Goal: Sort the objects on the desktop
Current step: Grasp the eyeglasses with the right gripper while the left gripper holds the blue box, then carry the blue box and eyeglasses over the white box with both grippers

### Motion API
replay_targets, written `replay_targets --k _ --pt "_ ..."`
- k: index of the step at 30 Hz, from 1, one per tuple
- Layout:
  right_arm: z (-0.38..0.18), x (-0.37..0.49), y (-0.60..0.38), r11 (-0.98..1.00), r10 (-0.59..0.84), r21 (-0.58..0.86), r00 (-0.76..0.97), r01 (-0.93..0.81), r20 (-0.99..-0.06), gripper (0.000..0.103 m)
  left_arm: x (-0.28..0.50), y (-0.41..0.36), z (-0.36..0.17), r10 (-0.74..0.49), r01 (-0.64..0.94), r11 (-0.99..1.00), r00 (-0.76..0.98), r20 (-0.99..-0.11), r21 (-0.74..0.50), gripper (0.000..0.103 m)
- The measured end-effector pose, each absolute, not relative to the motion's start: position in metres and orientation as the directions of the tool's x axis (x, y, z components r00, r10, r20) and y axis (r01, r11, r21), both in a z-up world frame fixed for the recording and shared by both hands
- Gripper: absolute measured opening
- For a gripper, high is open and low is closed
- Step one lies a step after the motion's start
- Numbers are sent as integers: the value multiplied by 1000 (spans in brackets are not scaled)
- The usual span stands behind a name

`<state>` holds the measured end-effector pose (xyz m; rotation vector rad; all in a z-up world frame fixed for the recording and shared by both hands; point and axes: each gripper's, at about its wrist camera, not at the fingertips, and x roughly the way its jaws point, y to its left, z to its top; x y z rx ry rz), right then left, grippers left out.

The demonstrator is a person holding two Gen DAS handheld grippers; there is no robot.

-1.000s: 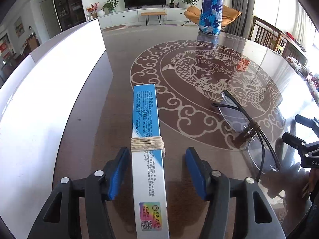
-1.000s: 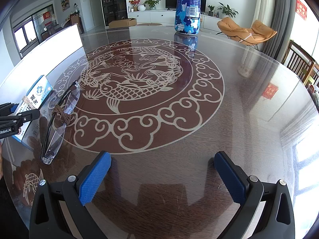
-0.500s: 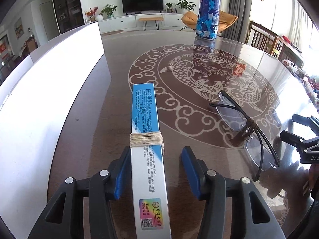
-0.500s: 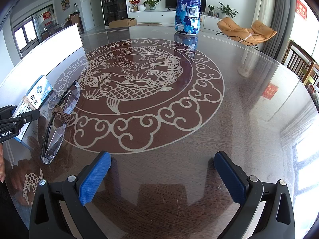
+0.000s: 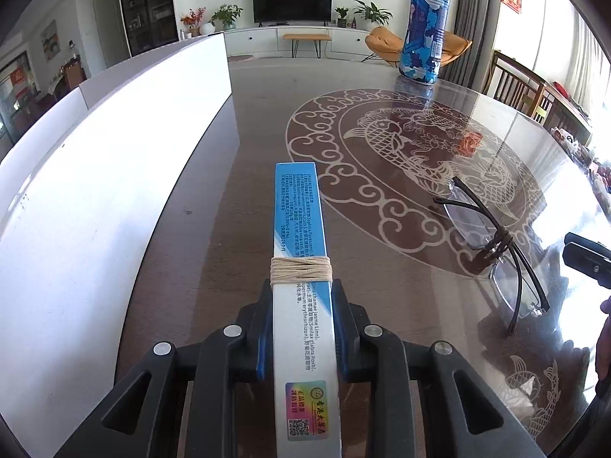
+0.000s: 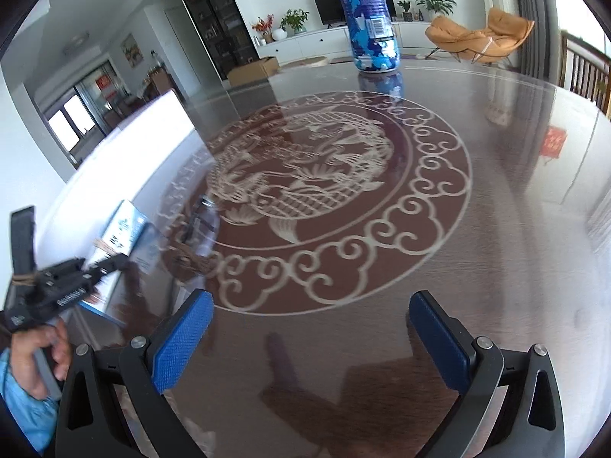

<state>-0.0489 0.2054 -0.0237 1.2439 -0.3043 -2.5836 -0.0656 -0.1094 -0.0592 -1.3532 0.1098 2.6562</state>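
Note:
A long blue and white box (image 5: pixel 299 229) with twine wound round its middle lies lengthwise on the dark table (image 5: pixel 236 229). My left gripper (image 5: pixel 302 299) is closing its jaws, and both blue pads touch the box's sides just behind the twine. Black-framed glasses (image 5: pixel 492 244), tied with brown cord, lie folded to the right of the box. My right gripper (image 6: pixel 311 309) hangs open over bare table with nothing between its fingers. In the right wrist view the box (image 6: pixel 128 227) and blurred glasses (image 6: pixel 200 225) sit at the left, beside the left gripper (image 6: pixel 95 269).
A tall blue camouflage-pattern bottle (image 5: pixel 424 26) stands at the table's far side. A white upright panel (image 5: pixel 114 160) runs along the left of the box. A round fish-and-cloud pattern (image 6: pixel 324 191) fills the table's middle. A hand (image 6: pixel 42 358) holds the left gripper's handle.
The left jaws have closed from well apart onto the box's sides, and the gripper has slid forward along it. The right wrist view has rolled and is blurred at the left.

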Motion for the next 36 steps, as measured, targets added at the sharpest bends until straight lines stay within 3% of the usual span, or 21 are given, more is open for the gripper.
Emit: replay_targets --k 3,7,9,11,12,13,19,28,36 --pt "-13 -53 150 -930 -367 277 -587 242 -722 102 -65 -109 -59 101 -175 -985 -582 -807 2 26" --pt "-24 -73 92 -928 -339 184 -530 323 -778 78 -62 -108 -59 88 -178 -984 -593 -801 23 26" --pt "-36 -82 82 -936 -308 164 -495 312 -812 75 -61 -110 -59 94 -173 -985 -597 -797 14 26" --pt "-36 -83 81 -940 -292 139 -521 312 -802 59 -60 -109 -60 99 -174 -985 -601 -793 9 26" --pt "-37 -84 83 -945 -270 118 -529 304 -804 41 -60 -108 -60 108 -179 -984 -602 -791 2 26" --pt "-38 -83 87 -948 -263 110 -537 300 -802 15 -60 -105 -60 114 -187 -982 -604 -789 0 26" --pt "-36 -79 154 -973 -211 118 -574 196 -791 13 -53 -77 -59 188 -272 -962 -597 -780 -24 26" --pt "-32 -45 286 -999 -20 45 -582 -27 -813 14 -32 -17 -57 324 -401 -910 -534 -781 -104 26" --pt "-32 15 302 -998 12 24 -600 -51 -800 16 -7 72 -57 373 -521 -851 -500 -781 -72 27"
